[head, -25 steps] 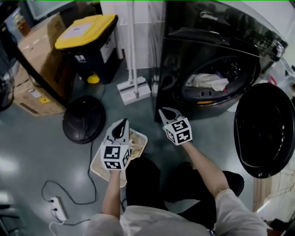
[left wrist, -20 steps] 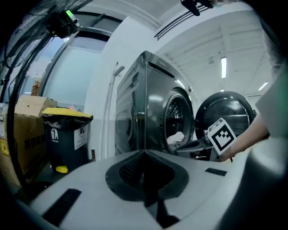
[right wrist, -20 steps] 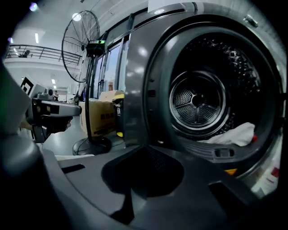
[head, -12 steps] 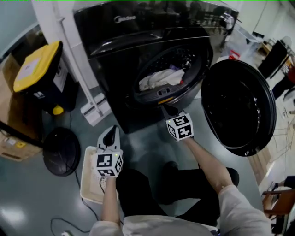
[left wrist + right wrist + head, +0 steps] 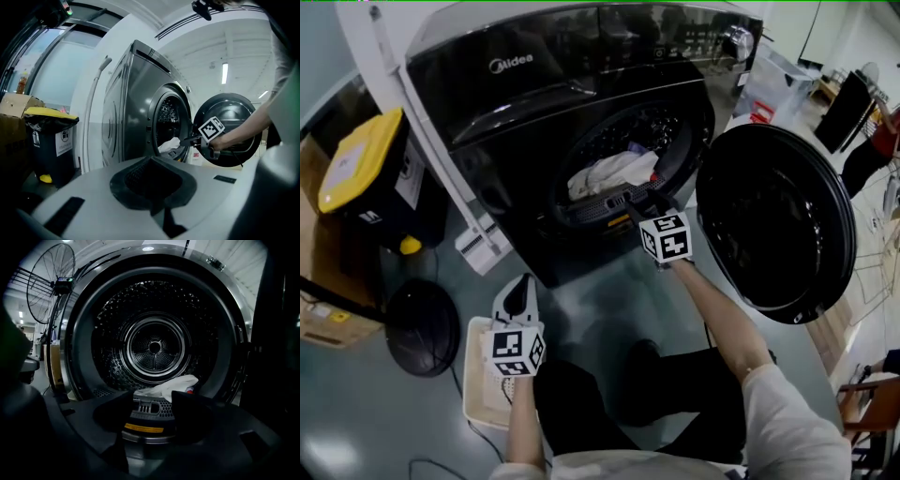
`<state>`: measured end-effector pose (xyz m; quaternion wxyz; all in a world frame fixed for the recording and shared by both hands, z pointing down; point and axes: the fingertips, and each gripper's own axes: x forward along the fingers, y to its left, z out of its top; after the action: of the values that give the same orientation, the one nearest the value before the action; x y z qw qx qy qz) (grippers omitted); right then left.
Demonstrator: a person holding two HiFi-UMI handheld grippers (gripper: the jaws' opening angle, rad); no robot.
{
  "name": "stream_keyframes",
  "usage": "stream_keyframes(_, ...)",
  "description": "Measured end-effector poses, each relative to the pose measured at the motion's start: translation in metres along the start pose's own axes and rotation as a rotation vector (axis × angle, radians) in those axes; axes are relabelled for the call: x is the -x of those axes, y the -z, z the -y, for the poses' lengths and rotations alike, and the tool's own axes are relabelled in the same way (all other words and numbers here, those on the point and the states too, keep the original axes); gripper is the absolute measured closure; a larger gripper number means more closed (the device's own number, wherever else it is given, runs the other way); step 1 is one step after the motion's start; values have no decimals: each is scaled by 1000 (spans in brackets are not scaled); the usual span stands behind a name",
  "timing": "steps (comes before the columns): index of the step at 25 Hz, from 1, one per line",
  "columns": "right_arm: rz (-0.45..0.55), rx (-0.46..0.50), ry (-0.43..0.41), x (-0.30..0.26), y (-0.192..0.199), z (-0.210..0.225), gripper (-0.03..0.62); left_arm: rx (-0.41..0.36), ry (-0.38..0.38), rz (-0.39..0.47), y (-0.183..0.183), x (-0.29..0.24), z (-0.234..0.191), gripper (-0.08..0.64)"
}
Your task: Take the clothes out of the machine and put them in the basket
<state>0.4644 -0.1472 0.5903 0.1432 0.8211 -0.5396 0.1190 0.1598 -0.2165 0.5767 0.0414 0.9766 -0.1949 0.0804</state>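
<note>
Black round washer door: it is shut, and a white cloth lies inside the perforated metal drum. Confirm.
Not shut: the black round washer door hangs open, as the head view shows. The white cloth does lie inside the perforated metal drum.

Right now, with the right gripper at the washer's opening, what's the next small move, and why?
Probably ease the right gripper forward into the drum toward the white garment. Its jaws have just been opening, nothing is between them yet, and the garment lies just ahead, low in the drum.

basket — half behind left gripper
</note>
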Motion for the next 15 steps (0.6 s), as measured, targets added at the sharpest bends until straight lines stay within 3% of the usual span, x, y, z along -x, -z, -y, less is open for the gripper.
stream_keyframes(2, -12, -1, 30, -12, 0, 14, 273, -1, -9, -1, -1, -1, -3, 541)
stream_keyframes(4, -29, 3, 52, -24, 0, 25, 252, -4, -16, -3, -1, -2, -5, 541)
stream_keyframes(15, -72, 6, 129, -88, -1, 74, 244, -31, -55, -50, 10, -10, -19, 541)
